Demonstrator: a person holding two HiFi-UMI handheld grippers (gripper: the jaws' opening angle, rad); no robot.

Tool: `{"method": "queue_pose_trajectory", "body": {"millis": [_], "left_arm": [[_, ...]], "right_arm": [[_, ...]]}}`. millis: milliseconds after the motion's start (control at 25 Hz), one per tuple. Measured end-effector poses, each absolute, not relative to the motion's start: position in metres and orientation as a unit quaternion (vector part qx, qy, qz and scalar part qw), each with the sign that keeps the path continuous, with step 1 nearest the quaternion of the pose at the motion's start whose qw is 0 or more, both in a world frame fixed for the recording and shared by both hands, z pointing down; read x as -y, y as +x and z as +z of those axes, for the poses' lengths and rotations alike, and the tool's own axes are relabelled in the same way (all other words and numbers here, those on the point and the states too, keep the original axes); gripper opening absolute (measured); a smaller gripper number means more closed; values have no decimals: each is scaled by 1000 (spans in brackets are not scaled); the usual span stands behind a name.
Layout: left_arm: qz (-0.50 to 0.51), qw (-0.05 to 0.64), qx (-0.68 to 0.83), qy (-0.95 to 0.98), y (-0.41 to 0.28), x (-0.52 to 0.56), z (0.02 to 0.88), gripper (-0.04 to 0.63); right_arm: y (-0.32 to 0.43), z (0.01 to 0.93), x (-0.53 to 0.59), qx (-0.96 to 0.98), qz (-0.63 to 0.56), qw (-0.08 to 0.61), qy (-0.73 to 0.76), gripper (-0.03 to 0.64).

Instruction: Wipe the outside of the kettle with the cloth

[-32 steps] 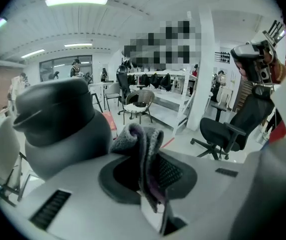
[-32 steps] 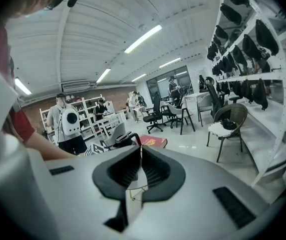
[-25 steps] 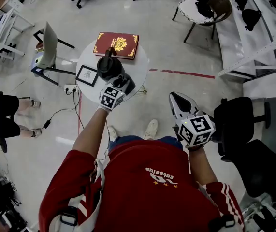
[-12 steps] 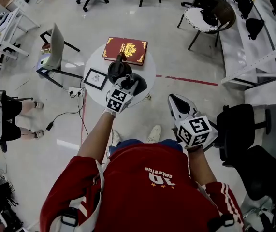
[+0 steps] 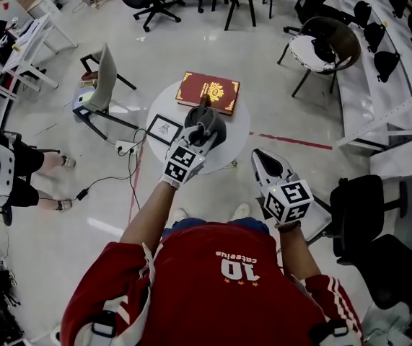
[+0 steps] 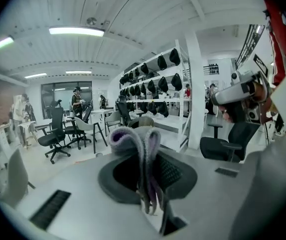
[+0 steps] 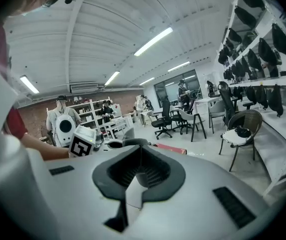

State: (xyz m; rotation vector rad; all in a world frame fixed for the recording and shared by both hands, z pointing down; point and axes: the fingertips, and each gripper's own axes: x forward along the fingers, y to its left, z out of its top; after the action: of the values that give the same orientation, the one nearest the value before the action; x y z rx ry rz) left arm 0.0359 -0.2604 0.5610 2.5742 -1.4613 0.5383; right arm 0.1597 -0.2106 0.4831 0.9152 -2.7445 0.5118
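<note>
While my right gripper [image 5: 261, 157] hangs close in front of my body over the bare floor, its jaws are pressed together with nothing between them. My left arm reaches forward, and my left gripper [image 5: 198, 140] is clenched on the cloth [image 6: 144, 146], a soft grey-purple fold that sticks up from between the pads and trails down in loose strands. From the head view the tip of that gripper overlaps the kettle [image 5: 215, 126], a dark round one standing near the middle of the small round white table [image 5: 164, 107]. I cannot tell whether the cloth actually touches the kettle's side.

To the kettle's left on the same table lies a small black picture frame [image 5: 164, 129]. Just beyond the kettle, at the table's far edge, sits a red book [image 5: 208, 92] with gold ornament on its cover.

Past the table, a grey chair [image 5: 103, 76] stands to the left, and a round wicker chair [image 5: 320, 43] with a white cushion stands farther off to the right beside the long shelving.
</note>
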Motion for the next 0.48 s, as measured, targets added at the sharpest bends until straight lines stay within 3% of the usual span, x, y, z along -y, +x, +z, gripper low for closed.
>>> {"method": "queue_pose_trajectory", "body": {"millis": [480], "left_arm": [[126,18,531,838,-52,189,460,52]], "right_arm": [[96,448,196,939,150,95,295,22]]}}
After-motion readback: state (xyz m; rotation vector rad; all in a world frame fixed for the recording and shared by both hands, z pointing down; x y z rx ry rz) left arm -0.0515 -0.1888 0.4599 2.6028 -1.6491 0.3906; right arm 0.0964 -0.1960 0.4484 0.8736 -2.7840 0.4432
